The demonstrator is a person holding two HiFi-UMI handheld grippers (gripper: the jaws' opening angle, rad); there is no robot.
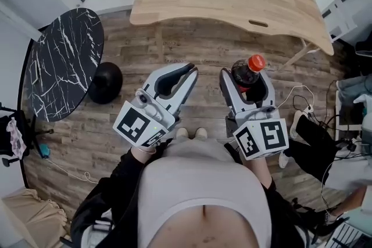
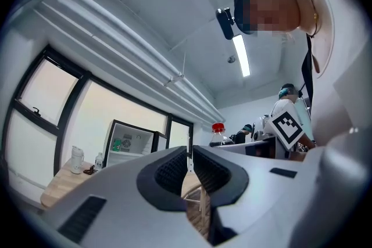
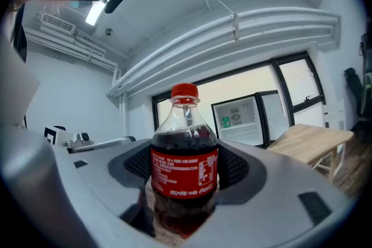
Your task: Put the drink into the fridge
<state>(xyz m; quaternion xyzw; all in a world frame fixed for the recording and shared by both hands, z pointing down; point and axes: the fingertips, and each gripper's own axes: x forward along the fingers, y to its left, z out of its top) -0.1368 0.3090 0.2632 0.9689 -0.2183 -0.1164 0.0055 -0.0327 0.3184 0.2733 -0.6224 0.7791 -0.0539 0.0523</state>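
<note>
Drink (image 3: pixel 185 168) fills the lower middle of the right gripper view: a clear plastic bottle of dark cola, almost black in the body. The liquid reaches the shoulder, and the neck above it is empty and see-through. A red cap (image 3: pixel 184 92) closes the top, and a red label (image 3: pixel 185 174) with small white print wraps the widest part.

The bottle stands upright. Its long axis runs straight up and down the frame, cap at the top and base low between the jaws. In the head view it is seen from above, cap toward the camera, just right of centre over the wood-plank floor (image 1: pixel 192 43).

The right gripper (image 1: pixel 247 85) holds it with the jaws spread wide, the ribbed black pads (image 3: pixel 232 168) pressing on the label from both sides. The left gripper (image 2: pixel 190 162) has its jaws drawn almost together, with only a thin slit between them and nothing in it.

The fridge (image 3: pixel 238 119) shows in the middle right of the right gripper view, door open and interior white, beyond the wooden table (image 1: pixel 221 3).
</note>
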